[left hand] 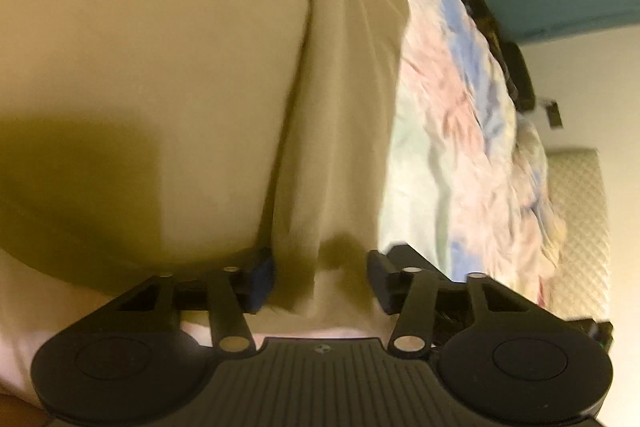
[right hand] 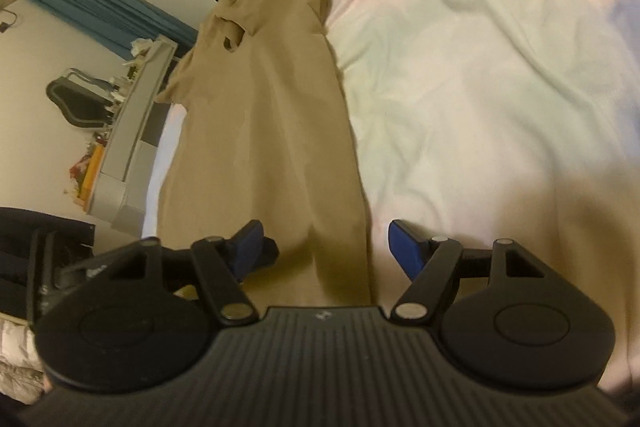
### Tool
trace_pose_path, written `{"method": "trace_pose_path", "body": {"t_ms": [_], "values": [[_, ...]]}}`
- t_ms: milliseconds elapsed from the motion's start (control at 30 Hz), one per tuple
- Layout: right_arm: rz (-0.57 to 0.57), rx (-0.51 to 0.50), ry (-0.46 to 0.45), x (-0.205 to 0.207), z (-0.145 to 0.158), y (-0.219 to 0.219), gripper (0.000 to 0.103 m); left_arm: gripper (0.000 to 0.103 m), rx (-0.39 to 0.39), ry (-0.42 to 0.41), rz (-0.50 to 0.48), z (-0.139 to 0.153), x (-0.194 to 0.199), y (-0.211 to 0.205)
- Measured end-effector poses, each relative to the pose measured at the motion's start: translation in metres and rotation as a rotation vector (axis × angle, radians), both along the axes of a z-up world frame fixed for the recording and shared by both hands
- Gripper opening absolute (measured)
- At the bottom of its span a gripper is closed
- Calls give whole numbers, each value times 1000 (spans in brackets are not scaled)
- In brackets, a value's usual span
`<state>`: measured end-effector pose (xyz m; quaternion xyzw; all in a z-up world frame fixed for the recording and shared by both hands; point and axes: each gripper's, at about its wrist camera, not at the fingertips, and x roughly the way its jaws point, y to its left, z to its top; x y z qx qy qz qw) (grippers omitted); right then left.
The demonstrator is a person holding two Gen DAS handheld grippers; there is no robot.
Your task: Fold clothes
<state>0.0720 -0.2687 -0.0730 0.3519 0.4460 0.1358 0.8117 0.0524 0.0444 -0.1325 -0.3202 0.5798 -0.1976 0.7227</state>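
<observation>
This was a home bedroom. A bed [right hand: 500,87] with a crumpled pastel sheet [left hand: 452,131] filled the right of the right wrist view, and blue curtains [right hand: 92,7] hung at the upper left before a pale wall. Below them at the left edge stood a chair [right hand: 76,103] and a cluttered grey desk [right hand: 132,131].
</observation>
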Motion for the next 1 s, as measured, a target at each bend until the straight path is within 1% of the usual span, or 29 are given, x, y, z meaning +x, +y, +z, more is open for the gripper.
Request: {"method": "trace_pose_path", "body": {"t_ms": [33, 67, 100, 133, 200, 300, 400, 467, 567, 600, 633, 700, 733, 767, 833, 867, 933, 967, 1000], "values": [[7, 1, 6, 0, -1, 1, 72, 29, 31, -6, -20, 2, -6, -2], [15, 1, 12, 0, -1, 2, 72, 23, 72, -14, -34, 1, -10, -1], [24, -7, 17, 1, -2, 4, 71, 13, 97, -16, -43, 1, -12, -2], [36, -21, 22, 1, -3, 7, 71, 11, 104, -13, -47, 0, -13, -3], [57, -58, 25, 2, -4, 13, 70, 7, 106, -28, -46, 5, -15, 1], [89, -136, 5, -1, 0, 23, 70, 7, 104, -73, -44, 18, -19, 7], [120, -210, -16, -4, 3, 32, 70, 7, 147, -121, -58, 31, -28, 13], [138, -250, -26, -4, 4, 37, 70, 7, 206, -128, -66, 36, -33, 16], [158, -298, -37, -5, 5, 44, 70, 7, 297, -92, -74, 36, -37, 18], [161, -306, -40, -4, 5, 44, 70, 8, 327, -94, -79, 36, -37, 16], [164, -314, -43, -5, 5, 45, 70, 10, 356, -97, -83, 37, -36, 14], [164, -320, -51, -7, 6, 45, 70, 12, 390, -117, -90, 39, -37, 10], [162, -318, -56, -8, 7, 45, 70, 15, 406, -128, -93, 41, -37, 8], [157, -313, -62, -9, 8, 45, 70, 22, 417, -144, -92, 44, -38, 8], [137, -309, -81, -12, 12, 43, 71, 44, 435, -189, -82, 54, -42, 7], [124, -308, -96, -13, 15, 42, 71, 48, 442, -216, -74, 59, -44, 8], [98, -312, -147, -18, 24, 39, 71, 63, 464, -281, -62, 71, -49, 7], [79, -335, -184, -22, 31, 39, 72, 68, 477, -311, -58, 77, -50, 6], [62, -356, -229, -26, 37, 40, 73, 76, 498, -350, -51, 84, -53, 4]]}}
